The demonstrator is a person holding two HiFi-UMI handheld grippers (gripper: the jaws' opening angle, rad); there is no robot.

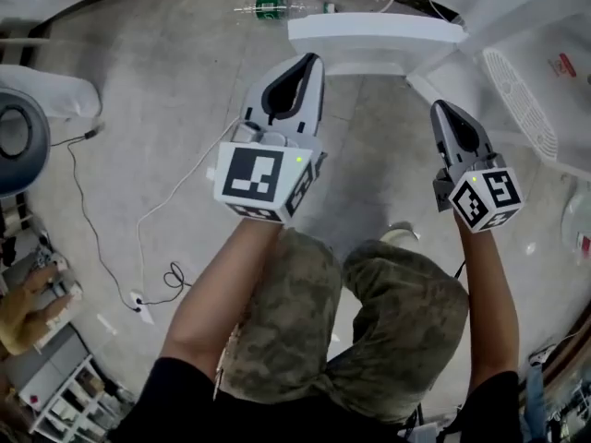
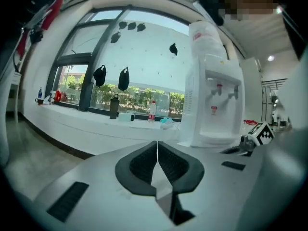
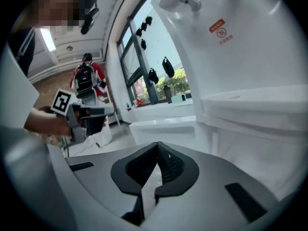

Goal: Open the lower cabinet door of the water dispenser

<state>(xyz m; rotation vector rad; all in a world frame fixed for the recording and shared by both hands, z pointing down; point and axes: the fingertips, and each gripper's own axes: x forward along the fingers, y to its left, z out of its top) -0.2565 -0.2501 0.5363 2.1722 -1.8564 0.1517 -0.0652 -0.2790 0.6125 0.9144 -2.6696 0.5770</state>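
Note:
The white water dispenser (image 1: 517, 81) stands at the upper right, with its drip grille facing me. A white panel (image 1: 369, 33) juts out leftward from its lower front; it looks like the lower cabinet door standing ajar. My left gripper (image 1: 309, 61) hangs just short of that panel, shut and empty. My right gripper (image 1: 439, 107) is shut and empty too, close to the dispenser's front. In the left gripper view the jaws (image 2: 157, 143) meet, and the dispenser (image 2: 216, 100) is ahead at the right. In the right gripper view the jaws (image 3: 157, 146) meet below the tap (image 3: 183, 0), with the panel (image 3: 163, 126) ahead.
A plastic bottle (image 1: 277, 7) lies on the floor beyond the panel. A white cable (image 1: 138, 238) runs across the grey floor at the left, next to a round grey appliance (image 1: 14, 137). Bottles stand on a long white windowsill (image 2: 96, 121).

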